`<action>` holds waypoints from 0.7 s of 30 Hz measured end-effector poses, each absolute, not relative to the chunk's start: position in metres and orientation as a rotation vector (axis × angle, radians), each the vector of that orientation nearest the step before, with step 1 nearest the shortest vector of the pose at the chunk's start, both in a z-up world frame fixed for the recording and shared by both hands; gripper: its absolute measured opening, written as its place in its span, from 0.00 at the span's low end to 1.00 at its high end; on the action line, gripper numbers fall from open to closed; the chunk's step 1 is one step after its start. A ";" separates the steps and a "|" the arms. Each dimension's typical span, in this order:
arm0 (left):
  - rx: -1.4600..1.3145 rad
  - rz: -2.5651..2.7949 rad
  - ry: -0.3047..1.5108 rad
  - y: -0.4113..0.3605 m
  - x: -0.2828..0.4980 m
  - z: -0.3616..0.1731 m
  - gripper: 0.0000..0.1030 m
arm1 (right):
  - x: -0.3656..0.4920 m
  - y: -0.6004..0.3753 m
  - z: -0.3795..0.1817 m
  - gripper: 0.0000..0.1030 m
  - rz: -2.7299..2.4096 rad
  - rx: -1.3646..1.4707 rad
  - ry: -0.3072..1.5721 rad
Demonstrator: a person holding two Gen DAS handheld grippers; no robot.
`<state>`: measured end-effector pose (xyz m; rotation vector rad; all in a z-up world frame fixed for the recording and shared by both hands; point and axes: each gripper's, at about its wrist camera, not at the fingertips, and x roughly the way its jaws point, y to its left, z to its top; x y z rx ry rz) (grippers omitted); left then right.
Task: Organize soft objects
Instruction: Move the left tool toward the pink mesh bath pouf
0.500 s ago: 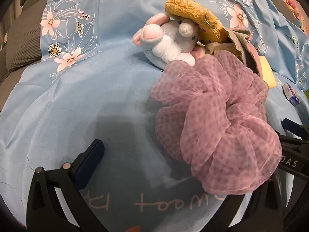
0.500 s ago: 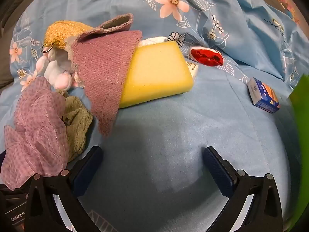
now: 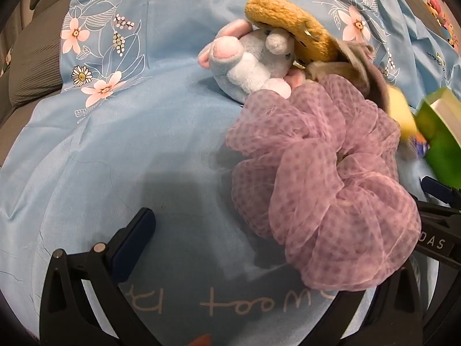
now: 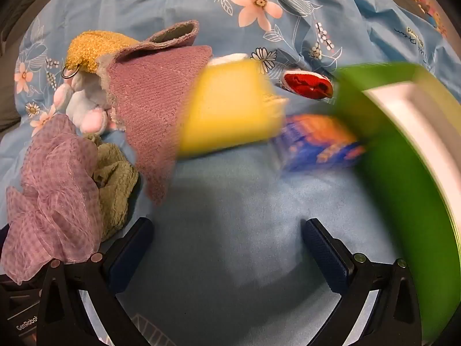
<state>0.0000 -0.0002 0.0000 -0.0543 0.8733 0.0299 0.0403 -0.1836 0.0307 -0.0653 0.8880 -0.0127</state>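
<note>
A purple mesh pouf (image 3: 322,190) lies on the blue floral sheet (image 3: 144,144). It covers the right finger of my left gripper (image 3: 253,230), which stands open without pressing on it. Behind the pouf are a grey-and-pink plush bunny (image 3: 250,60) and a mustard fuzzy piece (image 3: 288,28). My right gripper (image 4: 229,230) is open over bare sheet. Ahead of it are a mauve knitted cloth (image 4: 149,109), an olive cloth (image 4: 115,184), a blurred yellow sponge (image 4: 230,106), the pouf (image 4: 54,190) and the bunny (image 4: 83,103).
A green box with a white inside (image 4: 403,173), blurred, fills the right of the right wrist view and shows as the green box (image 3: 440,132) in the left wrist view. A blurred blue-and-orange packet (image 4: 314,144) and a red item (image 4: 308,85) lie beside it.
The green box has swept in from the right. The blue-and-orange packet has shifted left and the yellow sponge is now blurred. Both grippers are where they were, still open.
</note>
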 end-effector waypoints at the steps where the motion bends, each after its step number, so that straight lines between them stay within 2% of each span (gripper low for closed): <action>1: -0.054 0.030 0.873 0.000 0.000 0.000 0.99 | 0.040 -0.184 0.031 1.00 -0.013 -0.065 0.889; 21: -0.056 0.017 0.902 0.004 0.004 0.004 0.99 | 0.041 -0.184 0.031 1.00 -0.015 -0.064 0.887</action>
